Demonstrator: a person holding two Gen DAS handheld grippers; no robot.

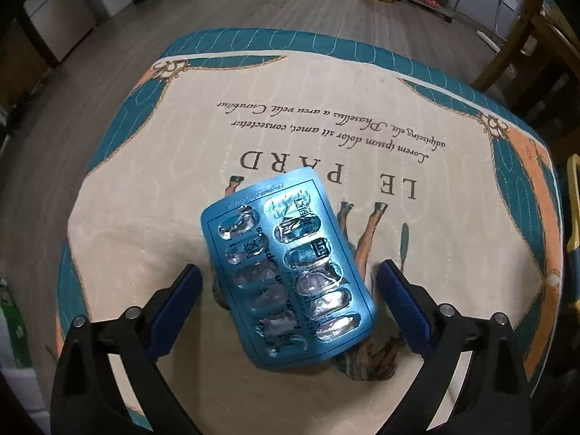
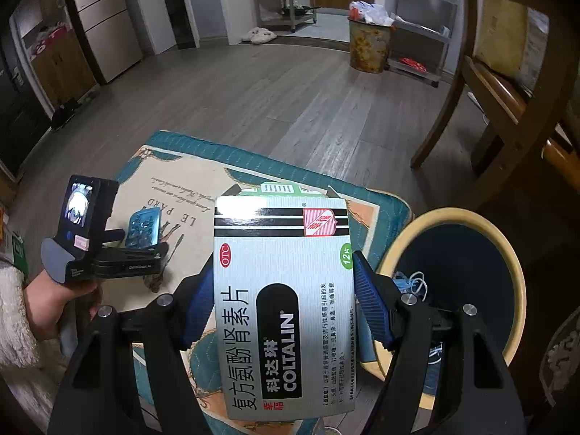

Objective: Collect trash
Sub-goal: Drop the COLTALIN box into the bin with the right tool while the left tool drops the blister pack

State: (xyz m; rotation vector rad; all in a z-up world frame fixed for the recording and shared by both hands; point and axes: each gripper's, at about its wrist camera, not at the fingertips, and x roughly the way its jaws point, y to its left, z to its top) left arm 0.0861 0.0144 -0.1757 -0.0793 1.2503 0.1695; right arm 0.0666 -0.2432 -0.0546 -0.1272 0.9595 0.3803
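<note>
Right gripper [image 2: 282, 301] pinches the Coltalin box [image 2: 286, 308], bin [image 2: 449, 217] at its three o'clock; next, release over it. Left gripper [image 1: 290, 290], spread, straddles the blister pack [image 1: 286, 272].

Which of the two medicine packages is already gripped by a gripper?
The silver Coltalin box, clamped in the right gripper. The blue blister pack lies between open left fingers.

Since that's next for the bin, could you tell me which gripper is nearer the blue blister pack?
Left. The left gripper hangs open right over the blister pack, fingers either side. The right gripper is off to the side, holding the medicine box.
</note>
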